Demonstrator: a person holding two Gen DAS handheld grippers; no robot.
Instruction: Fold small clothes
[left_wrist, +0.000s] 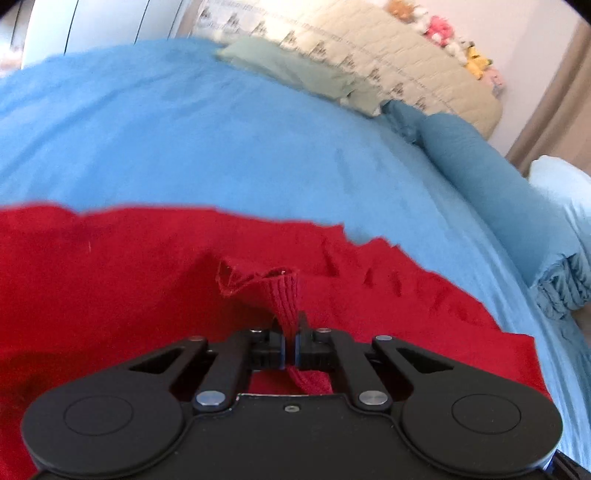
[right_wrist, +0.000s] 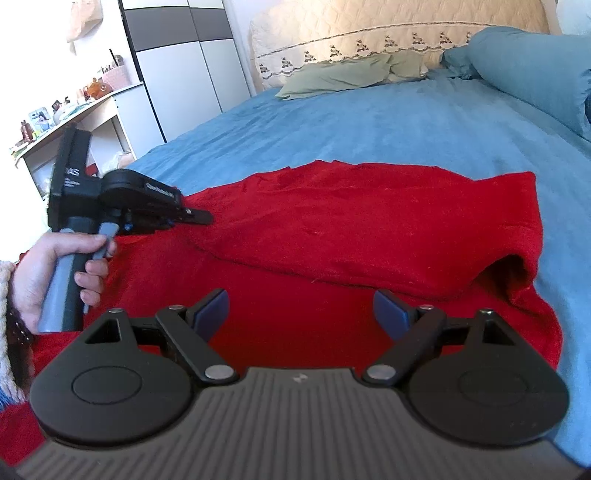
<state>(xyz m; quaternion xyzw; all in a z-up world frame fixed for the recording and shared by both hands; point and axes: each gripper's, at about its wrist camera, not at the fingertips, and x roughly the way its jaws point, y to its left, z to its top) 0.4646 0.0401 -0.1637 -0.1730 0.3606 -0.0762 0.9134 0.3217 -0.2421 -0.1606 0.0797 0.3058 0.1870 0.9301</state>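
A red knitted garment (right_wrist: 351, 221) lies spread on a blue bed sheet (right_wrist: 369, 122). In the left wrist view my left gripper (left_wrist: 291, 345) is shut on a ribbed edge of the red garment (left_wrist: 284, 291), which sticks up between the closed jaws. The right wrist view shows that same left gripper (right_wrist: 201, 218) at the garment's left side, held by a person's hand (right_wrist: 55, 273). My right gripper (right_wrist: 301, 314) hovers over the near part of the garment, its blue-padded fingers (right_wrist: 214, 310) wide apart with nothing between them. A sleeve opening (right_wrist: 513, 273) shows at the right.
A green pillow (right_wrist: 343, 74) and a rolled blue duvet (right_wrist: 524, 74) lie near the quilted headboard (right_wrist: 388, 26). A white desk with small items (right_wrist: 74, 107) and a wardrobe (right_wrist: 177, 55) stand left of the bed. Bare blue sheet stretches beyond the garment.
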